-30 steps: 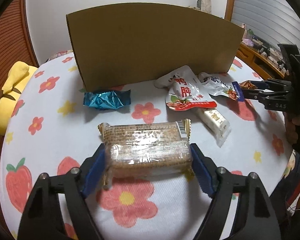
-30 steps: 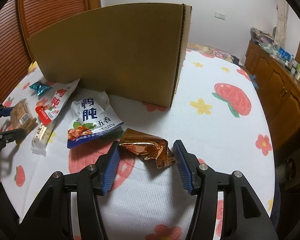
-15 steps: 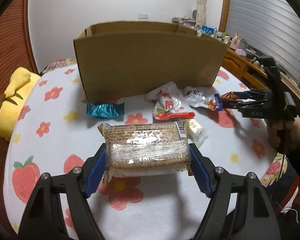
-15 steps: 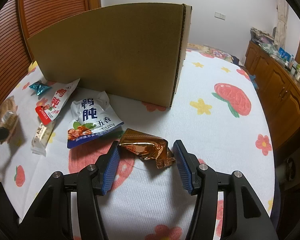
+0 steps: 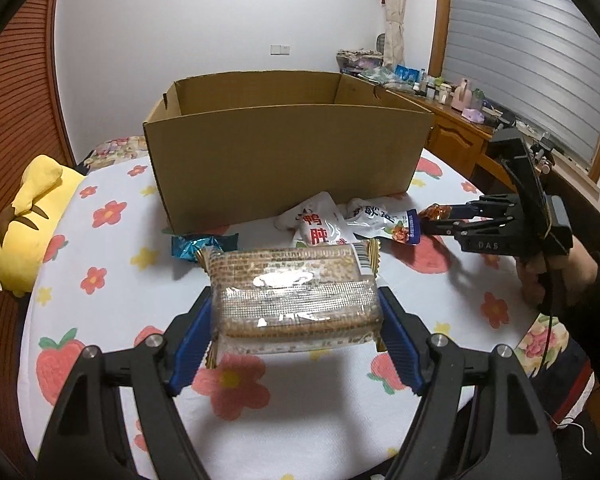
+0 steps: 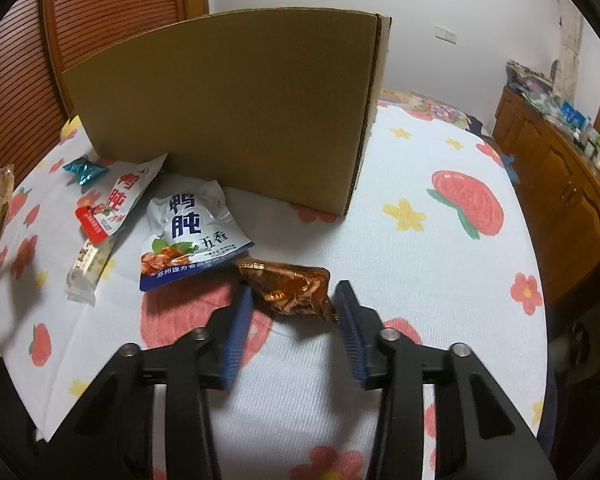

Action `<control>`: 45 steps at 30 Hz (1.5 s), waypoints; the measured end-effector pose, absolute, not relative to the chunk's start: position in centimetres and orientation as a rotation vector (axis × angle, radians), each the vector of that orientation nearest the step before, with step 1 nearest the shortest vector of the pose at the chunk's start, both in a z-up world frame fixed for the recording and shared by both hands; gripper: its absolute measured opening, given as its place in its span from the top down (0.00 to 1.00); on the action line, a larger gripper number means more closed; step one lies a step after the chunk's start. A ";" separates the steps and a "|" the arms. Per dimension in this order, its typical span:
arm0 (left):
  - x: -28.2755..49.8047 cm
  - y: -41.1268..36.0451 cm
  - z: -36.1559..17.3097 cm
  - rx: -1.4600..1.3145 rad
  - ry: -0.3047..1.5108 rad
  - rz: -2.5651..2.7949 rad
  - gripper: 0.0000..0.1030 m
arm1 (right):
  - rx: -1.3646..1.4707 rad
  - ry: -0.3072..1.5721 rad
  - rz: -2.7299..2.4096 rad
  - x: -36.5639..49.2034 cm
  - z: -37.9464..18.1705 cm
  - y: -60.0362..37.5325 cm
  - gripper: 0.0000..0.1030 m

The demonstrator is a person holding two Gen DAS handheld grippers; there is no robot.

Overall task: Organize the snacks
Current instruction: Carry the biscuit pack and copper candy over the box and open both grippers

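Low in the left wrist view, my left gripper [image 5: 296,316] clamps the clear-wrapped cracker pack [image 5: 294,292] by its two short ends, blue pads pressed flat on both sides. Compared with a second ago, the pack is lifted off the flowered bedspread [image 5: 112,248] and the cardboard box [image 5: 284,160] sits lower in the frame, so I now see over its front wall into the open top; before, only that wall showed. The jaw gap on this side has not changed.

At the bottom centre of the right wrist view, my right gripper [image 6: 294,308] has just been closing around the copper foil packet [image 6: 290,288]. The blue pads stood well apart from it a second ago; now the left pad touches the packet's left edge and the right pad sits just beside its crimped right end. I cannot tell whether the squeeze is firm yet. The packet lies on the bedspread, unmoved, touching the lower corner of the blue-and-white pouch [image 6: 192,232].

Left of that pouch lie the red-and-white pouch [image 6: 116,204], a pale wrapped bar [image 6: 86,268] under it, and a teal foil candy [image 6: 85,170] near the box's left corner. At the right edge of the left wrist view, my right hand [image 5: 548,276] grips the handle.
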State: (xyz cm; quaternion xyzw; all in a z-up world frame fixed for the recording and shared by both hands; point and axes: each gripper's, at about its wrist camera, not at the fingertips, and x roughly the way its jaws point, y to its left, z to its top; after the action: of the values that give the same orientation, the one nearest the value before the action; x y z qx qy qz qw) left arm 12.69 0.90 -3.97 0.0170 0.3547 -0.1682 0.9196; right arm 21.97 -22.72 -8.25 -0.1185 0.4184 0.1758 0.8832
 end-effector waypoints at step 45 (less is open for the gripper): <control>17.3 -0.3 4.1 0.106 0.559 -0.355 0.25 | -0.200 0.627 0.523 18.8 1.6 -19.4 0.72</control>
State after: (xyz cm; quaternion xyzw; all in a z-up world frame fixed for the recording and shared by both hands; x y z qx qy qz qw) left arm 17.32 -0.27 4.13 0.0520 0.2743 -0.1741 0.9443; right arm 18.80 -19.44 1.56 -0.0973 0.3042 0.2539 0.9130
